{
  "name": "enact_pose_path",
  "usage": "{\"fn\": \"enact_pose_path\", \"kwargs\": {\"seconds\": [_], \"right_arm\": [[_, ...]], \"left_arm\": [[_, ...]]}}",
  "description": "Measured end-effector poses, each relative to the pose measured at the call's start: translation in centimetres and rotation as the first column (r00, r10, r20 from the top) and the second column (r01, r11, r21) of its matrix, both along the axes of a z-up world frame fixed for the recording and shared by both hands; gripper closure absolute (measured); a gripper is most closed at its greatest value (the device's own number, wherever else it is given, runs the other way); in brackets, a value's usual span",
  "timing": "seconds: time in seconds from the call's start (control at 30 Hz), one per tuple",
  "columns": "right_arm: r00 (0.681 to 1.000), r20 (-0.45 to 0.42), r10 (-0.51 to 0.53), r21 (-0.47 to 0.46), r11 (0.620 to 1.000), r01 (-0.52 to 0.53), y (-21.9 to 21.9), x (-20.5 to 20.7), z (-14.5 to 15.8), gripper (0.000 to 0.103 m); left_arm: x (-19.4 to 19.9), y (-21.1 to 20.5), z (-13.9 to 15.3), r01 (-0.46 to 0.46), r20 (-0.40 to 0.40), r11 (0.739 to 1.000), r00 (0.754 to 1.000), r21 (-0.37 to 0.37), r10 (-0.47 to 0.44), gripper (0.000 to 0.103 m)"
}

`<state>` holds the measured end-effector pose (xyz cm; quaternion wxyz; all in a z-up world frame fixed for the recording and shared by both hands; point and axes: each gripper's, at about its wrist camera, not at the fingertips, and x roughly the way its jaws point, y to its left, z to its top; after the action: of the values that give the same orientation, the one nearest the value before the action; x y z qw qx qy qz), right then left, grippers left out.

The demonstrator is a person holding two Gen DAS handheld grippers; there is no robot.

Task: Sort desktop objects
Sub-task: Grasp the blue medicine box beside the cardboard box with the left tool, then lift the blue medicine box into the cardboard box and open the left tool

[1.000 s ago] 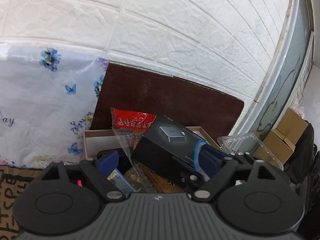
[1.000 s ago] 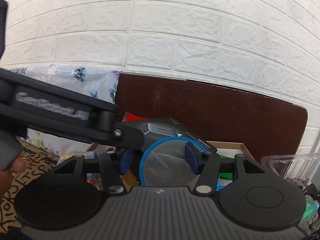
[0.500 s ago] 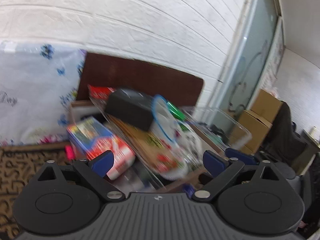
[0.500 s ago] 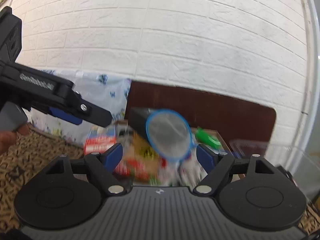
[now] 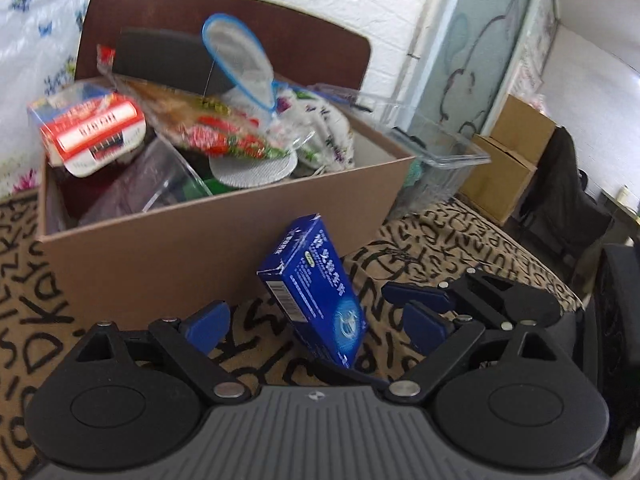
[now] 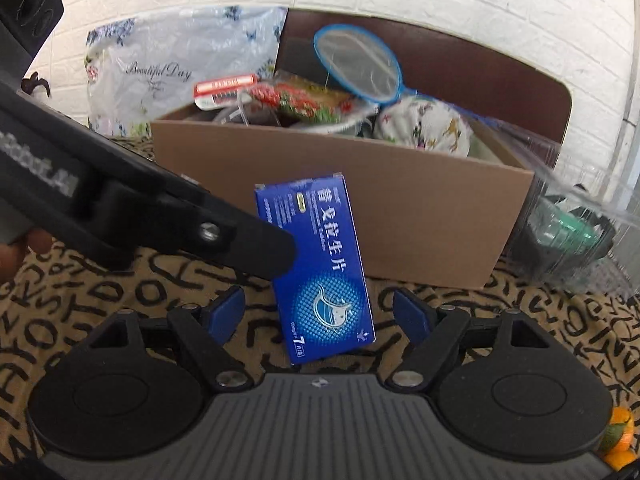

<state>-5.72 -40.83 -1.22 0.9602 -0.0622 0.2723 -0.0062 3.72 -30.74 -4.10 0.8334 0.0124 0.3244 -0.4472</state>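
Two grippers are down low in front of the cardboard box (image 5: 224, 248), and that box is the landmark for everything else. Far left of the box is a floral plastic bag (image 6: 168, 68) propped against the white brick wall. Next comes the left gripper (image 5: 316, 322), jaws spread wide with nothing pressed between the blue pads; they eased in slightly from even wider a moment ago. In the right wrist view one of its black fingers (image 6: 240, 236) reaches across in front of the box and overlaps the carton's left edge, though whether it actually touches I can't tell.

Dead centre, just in front of the box's front wall, is the blue medicine carton (image 6: 320, 264) with white lettering, standing tilted on the letter-print tablecloth (image 6: 560, 320), sitting between the open fingers of both grippers. The right gripper (image 6: 320, 312) is also spread, pads clear of the carton on both sides.

Inside the box, left to right: a red and white pack (image 5: 94, 132), a snack bag (image 5: 208, 128) with red and green print, a dark case (image 5: 160, 60) at the back, a blue-rimmed mesh net (image 6: 358, 64) sticking up, and a patterned white cloth (image 6: 428, 128). Right of the box there's a clear plastic container (image 6: 576, 216) with dark and green stuff in it.
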Motion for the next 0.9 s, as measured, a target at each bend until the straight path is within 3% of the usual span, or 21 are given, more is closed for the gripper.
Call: {"fn": "enact_pose_path", "kwargs": {"seconds": [0.1,0.23,0.3,0.43,0.63,0.77,0.9], "right_arm": [[1.0,-0.022,0.007,0.009,1.0,-0.007,-0.5,1.2,-0.5,0.026],[0.997,-0.065,0.036,0.037,0.999,-0.034,-0.9,2.6,-0.9,0.044],[0.997,-0.066,0.043,0.045,0.998,-0.04,-0.9,2.5,-0.8,0.045],[0.999,-0.028,0.046,0.055,0.997,-0.045,-0.5,1.0,0.2,0.046],[0.996,0.086,0.033,0.08,0.996,-0.04,-0.6,-2.0,4.2,0.047],[0.978,0.208,0.0,0.108,0.994,-0.023,-1.8,-1.5,8.3,0.047],[0.964,0.262,-0.054,0.144,0.989,0.017,-3.5,2.0,11.1,0.047]], "left_arm": [[1.0,-1.1,-0.7,-0.022,-0.035,1.0,0.999,0.004,0.022,0.019],[1.2,-1.7,-1.0,-0.013,-0.061,1.0,0.998,-0.006,0.012,0.039],[1.2,-1.8,-0.9,-0.005,-0.07,1.0,0.998,0.003,0.005,0.067],[0.4,-1.1,0.1,0.005,-0.086,0.999,0.996,-0.037,-0.008,0.069],[-1.8,-1.4,5.2,0.076,0.059,0.992,0.996,-0.096,-0.07,0.073],[0.1,-2.6,9.0,0.057,0.115,0.985,0.993,-0.16,-0.039,0.073],[3.8,-3.6,11.6,-0.018,0.122,0.979,0.992,-0.202,0.043,0.073]]}}
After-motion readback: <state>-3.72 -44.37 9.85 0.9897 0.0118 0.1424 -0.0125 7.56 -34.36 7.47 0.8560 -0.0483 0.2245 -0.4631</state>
